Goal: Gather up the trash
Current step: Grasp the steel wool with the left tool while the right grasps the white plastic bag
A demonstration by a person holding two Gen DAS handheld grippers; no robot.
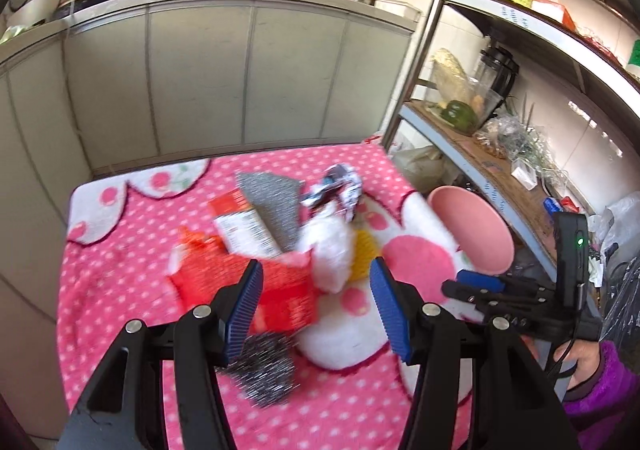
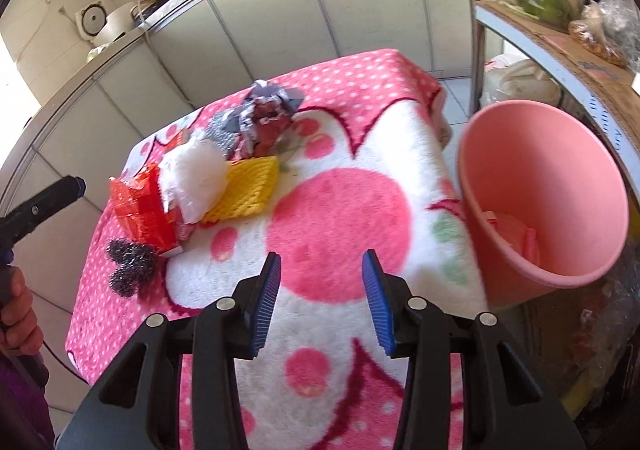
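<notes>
Left gripper (image 1: pixel 316 306) is hovering over the trash pile, jaws spread wide, nothing between the blue pads (image 1: pixel 244 306). Right gripper (image 2: pixel 322 304) is also standing released, empty, hanging over a bare stretch of the pink dotted blanket (image 2: pixel 340 210).

Trash is lying in a cluster on the blanket's left-centre part:
- red wrapper (image 1: pixel 240 282), nearest the left gripper
- steel scourer (image 1: pixel 264 370) at the near edge, partly behind the left finger
- white net puff (image 2: pixel 196 174) touching a yellow foam net (image 2: pixel 248 190) on its right
- crumpled foil wrapper (image 2: pixel 264 114) at the far end
- grey pad (image 1: pixel 276 202) and white carton (image 1: pixel 244 226), blurred in the left wrist view

Pink bin (image 2: pixel 544 194) is sitting just beside the blanket's right edge, with something pale pink lying in its bottom.
</notes>
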